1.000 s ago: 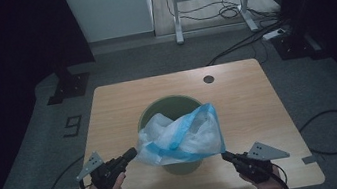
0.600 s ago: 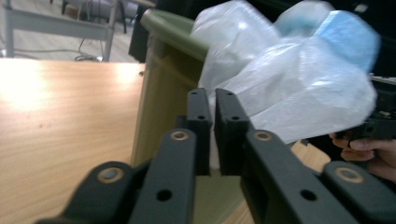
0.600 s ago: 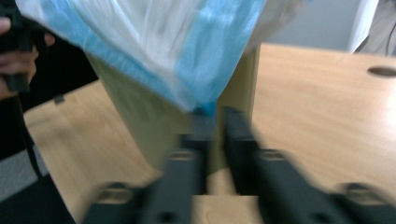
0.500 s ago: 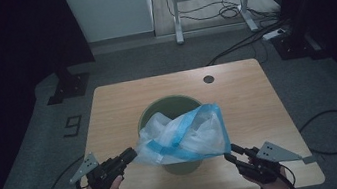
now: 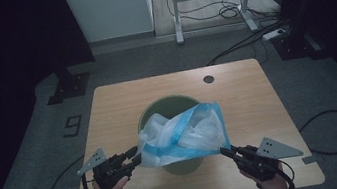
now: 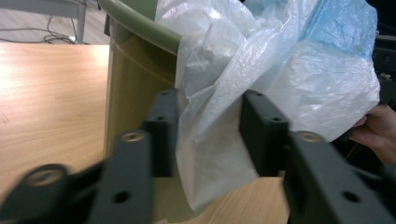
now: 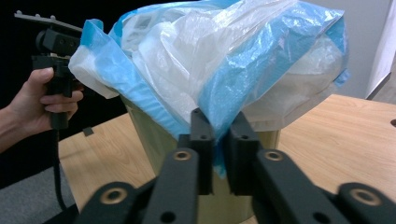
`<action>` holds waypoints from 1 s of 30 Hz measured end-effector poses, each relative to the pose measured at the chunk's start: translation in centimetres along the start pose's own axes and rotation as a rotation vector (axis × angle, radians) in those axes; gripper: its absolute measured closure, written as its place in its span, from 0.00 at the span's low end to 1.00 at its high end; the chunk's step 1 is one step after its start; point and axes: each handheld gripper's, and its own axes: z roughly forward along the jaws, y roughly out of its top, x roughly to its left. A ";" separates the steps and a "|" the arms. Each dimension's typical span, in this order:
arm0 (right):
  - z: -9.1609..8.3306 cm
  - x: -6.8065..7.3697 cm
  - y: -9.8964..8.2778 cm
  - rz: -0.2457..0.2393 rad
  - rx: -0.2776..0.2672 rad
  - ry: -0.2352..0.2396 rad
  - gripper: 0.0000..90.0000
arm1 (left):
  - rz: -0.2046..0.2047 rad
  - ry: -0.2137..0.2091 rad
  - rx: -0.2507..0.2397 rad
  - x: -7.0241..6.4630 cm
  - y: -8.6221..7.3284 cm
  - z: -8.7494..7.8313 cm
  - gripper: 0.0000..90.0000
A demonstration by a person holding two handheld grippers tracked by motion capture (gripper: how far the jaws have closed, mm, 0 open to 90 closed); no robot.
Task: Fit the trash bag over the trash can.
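The plastic bag (image 5: 182,135) hides most of the green bin (image 5: 168,108)'s mouth and inside.

High view looks down from above; both gripper views face close, sharing the bag (image 5: 182,135) and bin (image 5: 168,107).

You see a thin, crinkled white-and-blue plastic bag (image 5: 182,135), slightly glossy and translucent, over a smooth matt olive-green plastic bin (image 6: 135,70). Beneath sits a pale wood-grain table (image 5: 247,93) with a satin sheen.
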 end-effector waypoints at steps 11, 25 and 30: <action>0.4 -0.7 -1.4 0.016 0.104 -0.010 0.98 | 0.073 -0.047 0.071 -0.6 -0.3 0.1 1.00; 1.5 -2.1 -3.3 -0.010 0.241 -0.042 0.98 | 0.100 0.021 0.141 0.2 -0.8 0.1 1.00; 1.6 -2.7 -3.4 -0.028 0.255 -0.077 0.98 | 0.097 0.029 0.129 0.3 -0.7 -0.5 1.00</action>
